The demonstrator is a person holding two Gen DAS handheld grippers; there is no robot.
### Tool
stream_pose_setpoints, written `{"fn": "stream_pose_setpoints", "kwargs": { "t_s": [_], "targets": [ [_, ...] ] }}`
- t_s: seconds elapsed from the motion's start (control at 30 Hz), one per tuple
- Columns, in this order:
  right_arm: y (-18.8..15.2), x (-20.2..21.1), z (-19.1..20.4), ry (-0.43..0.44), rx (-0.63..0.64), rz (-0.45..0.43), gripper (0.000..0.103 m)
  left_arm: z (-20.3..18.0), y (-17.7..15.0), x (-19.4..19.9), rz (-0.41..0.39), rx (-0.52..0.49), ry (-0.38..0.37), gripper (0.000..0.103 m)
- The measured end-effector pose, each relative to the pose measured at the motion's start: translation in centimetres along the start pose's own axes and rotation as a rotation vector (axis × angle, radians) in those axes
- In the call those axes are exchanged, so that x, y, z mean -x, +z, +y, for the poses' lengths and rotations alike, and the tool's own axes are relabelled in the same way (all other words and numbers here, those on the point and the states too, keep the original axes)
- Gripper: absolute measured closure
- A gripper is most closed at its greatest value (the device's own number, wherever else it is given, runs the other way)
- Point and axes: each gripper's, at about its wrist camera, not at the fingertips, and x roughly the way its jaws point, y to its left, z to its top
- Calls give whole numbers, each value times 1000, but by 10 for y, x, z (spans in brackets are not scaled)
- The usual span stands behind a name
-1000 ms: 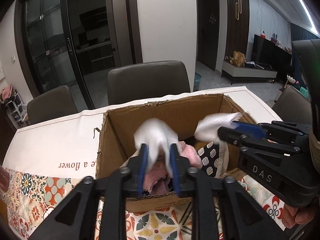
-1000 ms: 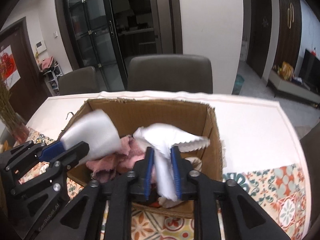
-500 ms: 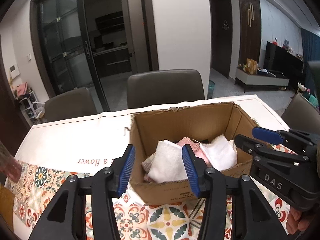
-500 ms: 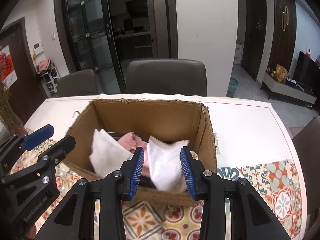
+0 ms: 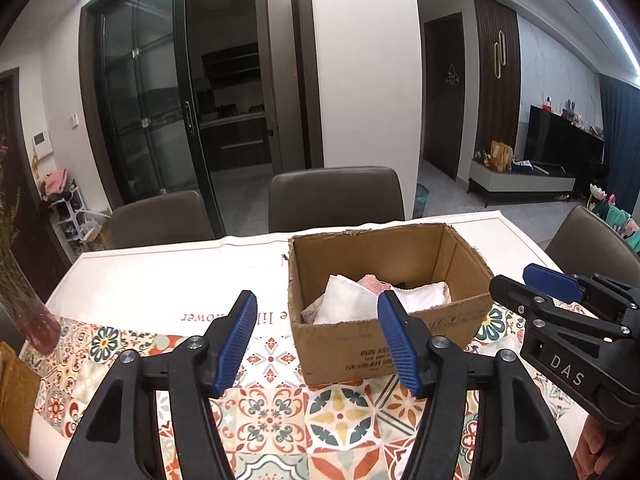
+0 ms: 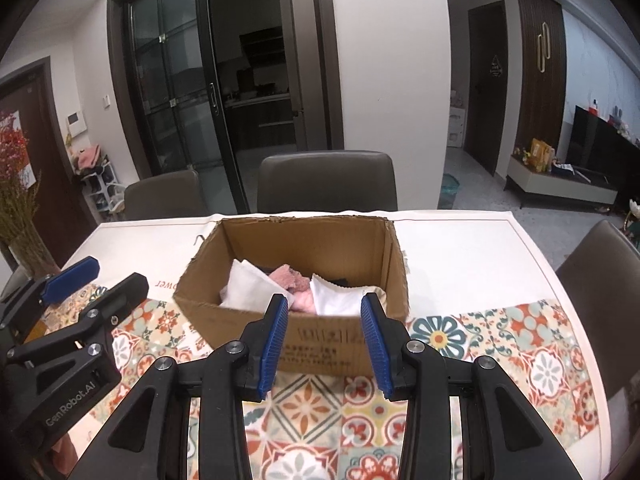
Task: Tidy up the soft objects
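Nearby, cardboard box (image 6: 320, 336) holds cloths (image 6: 248, 290); left claw (image 5: 316, 340), right claw (image 6: 324, 344) spread apart, empty; chairs (image 6: 328, 180) behind.

Both grippers are rocking the same look: chunky black plastic frames with silver screw heads and ribbed blue pads. The left gripper (image 5: 316, 308) is showing white "GenRobot.AI" lettering on its side, the right gripper (image 6: 324, 308) is wearing "DAS". Bare skin of the right hand (image 5: 592, 452) is peeking out underneath.
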Motion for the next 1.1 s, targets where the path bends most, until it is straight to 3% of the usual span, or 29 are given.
{"fn": "stream_pose_setpoints", "kwargs": {
  "t_s": [0.07, 0.37, 0.5, 1.1],
  "targets": [
    [-3, 10, 1, -7, -6, -12, 58, 1, -2, 11, -10, 2, -2, 38],
    [-15, 61, 7, -30, 5, -71, 57, 1, -11, 62, -55, 19, 14, 33],
    [-22, 87, 6, -33, 8, -107, 50, -2, -20, 83, -66, 29, 27, 32],
    [-70, 177, -4, 12, 25, -150, 50, -25, -68, 189, -115, 71, 82, 15]
  ]
}}
